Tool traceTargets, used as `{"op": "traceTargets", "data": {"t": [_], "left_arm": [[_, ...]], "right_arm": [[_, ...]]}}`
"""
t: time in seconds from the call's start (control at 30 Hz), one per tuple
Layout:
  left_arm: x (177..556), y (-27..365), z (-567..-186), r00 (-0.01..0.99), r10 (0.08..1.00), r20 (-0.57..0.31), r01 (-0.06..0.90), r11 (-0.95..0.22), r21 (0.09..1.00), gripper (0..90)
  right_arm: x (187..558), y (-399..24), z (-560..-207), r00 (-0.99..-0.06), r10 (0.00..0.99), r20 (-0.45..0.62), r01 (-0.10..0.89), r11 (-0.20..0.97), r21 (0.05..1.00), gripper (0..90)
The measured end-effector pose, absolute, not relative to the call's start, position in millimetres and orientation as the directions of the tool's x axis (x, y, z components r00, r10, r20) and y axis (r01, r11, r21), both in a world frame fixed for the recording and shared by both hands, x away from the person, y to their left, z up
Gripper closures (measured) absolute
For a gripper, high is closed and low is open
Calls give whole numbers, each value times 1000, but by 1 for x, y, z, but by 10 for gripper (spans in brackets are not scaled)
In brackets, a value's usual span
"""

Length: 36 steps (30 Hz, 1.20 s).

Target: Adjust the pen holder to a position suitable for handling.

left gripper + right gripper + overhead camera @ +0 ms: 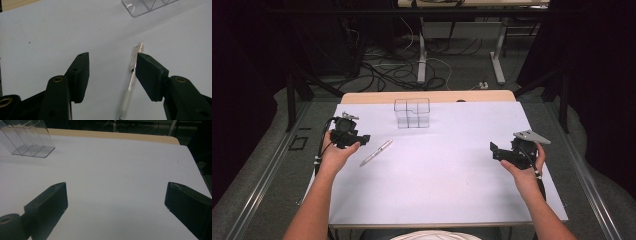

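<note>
Left gripper sat at the counter's left side, jaws wide, nothing gripped. The pen lay flat on the white counter just beside it, in the left gripper view close against one jaw. Right gripper hovered far right, jaws wide, empty. Clear plastic organizer stood near the back edge.

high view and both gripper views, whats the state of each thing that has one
left gripper: open, jaws over the pen, not closed on it
right gripper: open wide, holding nothing
pen: lying flat on the table, not gripped
clear organizer: upright near the table's far edge, compartments look empty
</note>
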<state>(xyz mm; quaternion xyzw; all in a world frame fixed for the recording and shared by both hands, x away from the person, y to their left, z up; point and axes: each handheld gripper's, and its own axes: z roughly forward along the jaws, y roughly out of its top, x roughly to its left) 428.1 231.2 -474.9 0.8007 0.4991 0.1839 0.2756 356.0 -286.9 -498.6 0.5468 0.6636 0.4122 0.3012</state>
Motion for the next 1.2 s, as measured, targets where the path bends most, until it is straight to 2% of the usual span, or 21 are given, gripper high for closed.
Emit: {"op": "traceTargets", "data": {"t": [0.23,0.4,0.63,1.0,1.2], "left_arm": [[428,228,-483,468,883,49,685,-397,611,476],[429,223,-491,519,849,102,678,-481,556,490],[429,219,-496,555,823,125,661,-527,533,513],[434,217,-505,612,788,61,679,-564,469,633],[438,217,-513,632,775,15,703,-581,410,667]], "right_arm": [[357,-283,-502,-241,970,37,485,87,870,45],[358,-284,-504,-246,969,19,485,106,868,45],[358,-284,-505,-247,969,20,488,107,866,55],[359,-284,-508,-257,966,23,499,113,859,65],[360,-285,-509,-258,966,23,502,114,857,68]]}}
